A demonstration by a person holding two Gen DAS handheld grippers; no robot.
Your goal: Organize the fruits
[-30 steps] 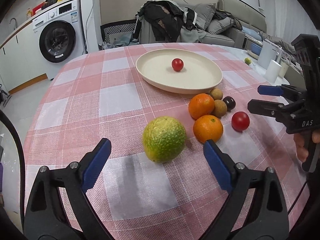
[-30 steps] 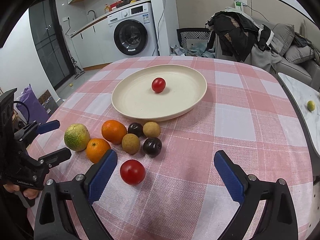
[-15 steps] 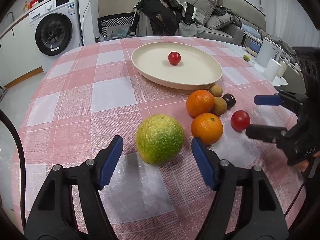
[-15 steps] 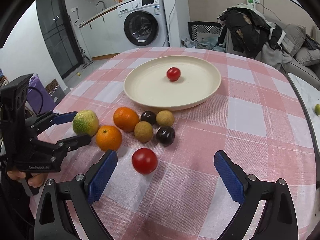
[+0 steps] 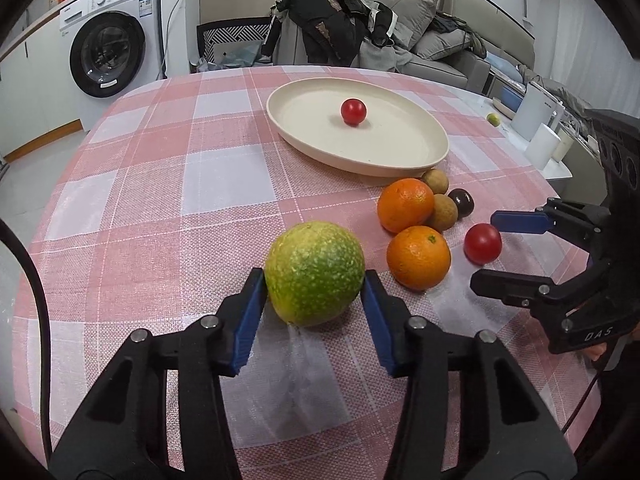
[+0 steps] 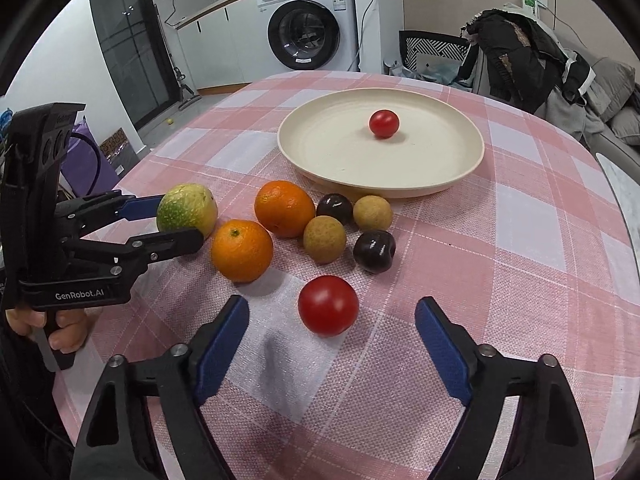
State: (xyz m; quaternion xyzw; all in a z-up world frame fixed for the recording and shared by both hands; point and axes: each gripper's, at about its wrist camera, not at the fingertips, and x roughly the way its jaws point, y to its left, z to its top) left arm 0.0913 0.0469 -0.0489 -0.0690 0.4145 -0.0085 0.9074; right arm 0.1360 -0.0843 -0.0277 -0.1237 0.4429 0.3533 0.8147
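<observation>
My left gripper is shut on a green-yellow citrus fruit, which rests on the checked tablecloth; it also shows in the right wrist view. My right gripper is open, its pads either side of a red tomato without touching it. Two oranges, two tan longans and two dark plums lie in a cluster before a cream plate that holds one small tomato.
The round table with the pink checked cloth drops off at left and front. A washing machine, a chair with clothes and a sofa stand behind. White containers sit on a side table at right.
My left gripper has moved forward and closed its pads onto the green citrus fruit. My right gripper has advanced and narrowed around the red tomato, still open.
</observation>
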